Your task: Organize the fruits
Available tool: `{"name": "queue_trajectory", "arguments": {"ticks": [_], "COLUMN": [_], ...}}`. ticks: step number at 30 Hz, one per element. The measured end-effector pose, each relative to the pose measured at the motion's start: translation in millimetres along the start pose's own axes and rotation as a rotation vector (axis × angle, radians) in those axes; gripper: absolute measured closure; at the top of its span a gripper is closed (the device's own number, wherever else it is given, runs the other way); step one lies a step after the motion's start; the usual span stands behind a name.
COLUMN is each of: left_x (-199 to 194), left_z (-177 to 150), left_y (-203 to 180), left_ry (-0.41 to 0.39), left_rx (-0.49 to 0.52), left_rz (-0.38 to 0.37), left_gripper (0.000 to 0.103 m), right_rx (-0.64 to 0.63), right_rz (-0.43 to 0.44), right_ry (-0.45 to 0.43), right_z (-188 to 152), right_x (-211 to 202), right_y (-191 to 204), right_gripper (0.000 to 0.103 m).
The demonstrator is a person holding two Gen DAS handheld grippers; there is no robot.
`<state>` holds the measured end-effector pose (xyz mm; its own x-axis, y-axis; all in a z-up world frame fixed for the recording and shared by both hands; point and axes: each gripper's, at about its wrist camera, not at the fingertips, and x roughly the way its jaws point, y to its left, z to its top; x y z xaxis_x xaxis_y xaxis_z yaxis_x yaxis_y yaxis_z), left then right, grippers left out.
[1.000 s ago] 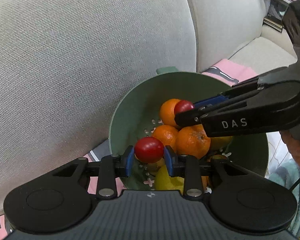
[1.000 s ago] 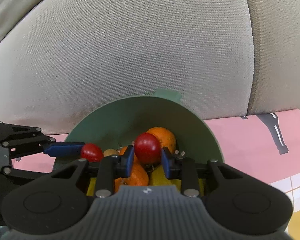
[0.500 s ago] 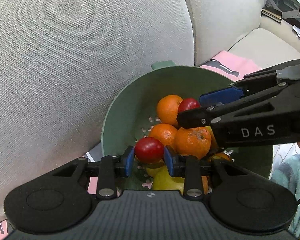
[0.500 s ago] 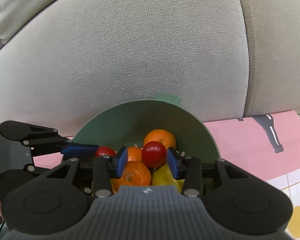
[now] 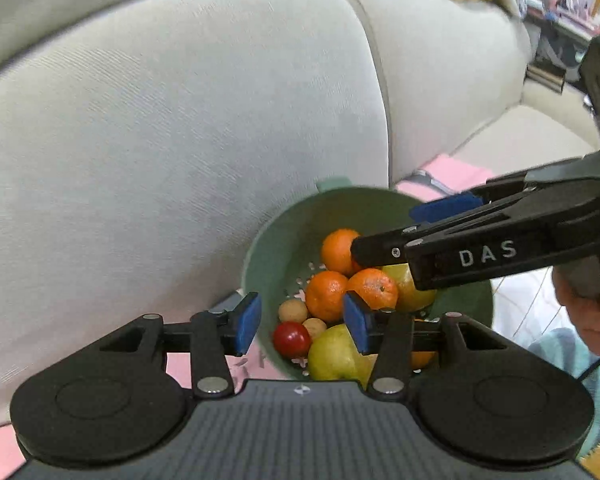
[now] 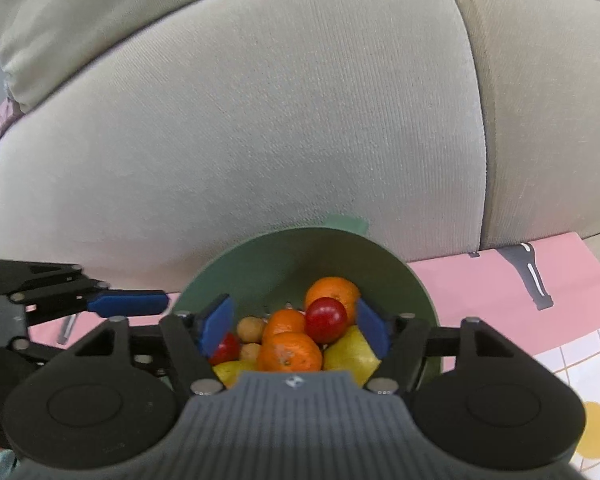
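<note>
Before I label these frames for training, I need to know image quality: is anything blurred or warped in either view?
Left wrist view: the sofa cushions and far clutter smear with motion blur, while the green colander and its fruit stay fairly sharp. Right wrist view: crisper overall, but fisheye distortion bulges the sofa back and bends the pink mat. Soft, even light; no glare.

Both claws, left claw (image 5: 300, 322) and right claw (image 6: 296, 326), now gape; their red tomatoes (image 5: 291, 339) (image 6: 325, 319) lie loose in the green colander (image 5: 276, 240).
</note>
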<state>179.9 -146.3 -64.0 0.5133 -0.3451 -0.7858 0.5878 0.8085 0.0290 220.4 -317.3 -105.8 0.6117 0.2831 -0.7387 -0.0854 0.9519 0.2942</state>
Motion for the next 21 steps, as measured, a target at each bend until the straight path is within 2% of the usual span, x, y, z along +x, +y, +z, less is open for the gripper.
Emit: {"name": "queue_trajectory", "arguments": {"ticks": [7, 11, 13, 14, 15, 19, 21], "left_x": [-66.0, -103.3, -124.9, -134.4, -142.6, -178.8, -191.2], "left_z": [-9.1, -17.1, -21.0, -22.9, -24.7, -35.2, -42.4], "left_y": [15.3, 22.8, 21.5, 20.6, 19.5, 17.3, 13.9], "left_ry": [-0.108, -0.205, -0.259, -0.285, -0.308, -0.408, -0.456], "left_rx": [-0.121, -0.192, -0.204, -0.208, -0.21, -0.217, -0.217], "left_rz": [0.072, 0.111, 0.136, 0.156, 0.176, 0.232, 0.265], "left_gripper": [0.037, 0.028, 0.024, 0.017, 0.014, 0.013, 0.004], "right_rx": [0.008, -0.002, -0.025, -0.037, -0.054, -0.129, -0.157], "right_rz": [-0.004, 0.005, 0.013, 0.012, 0.011, 0.016, 0.014], "right_ry": [-0.06, -0.118, -0.156, -0.171, -0.187, -0.266, -0.305], "right_z": [1.0, -4.3, -10.1, -12.9, -15.8, -32.9, -41.5], "right_x": [-36.1, -66.2, -83.3, -88.8, -97.6, -129.6, -143.8], "right_y": [15.3, 31.3, 43.6, 48.8, 54.7, 80.4, 91.2], "right_gripper": [0.025, 0.017, 0.013, 0.012, 0.01, 0.004, 0.004]}}
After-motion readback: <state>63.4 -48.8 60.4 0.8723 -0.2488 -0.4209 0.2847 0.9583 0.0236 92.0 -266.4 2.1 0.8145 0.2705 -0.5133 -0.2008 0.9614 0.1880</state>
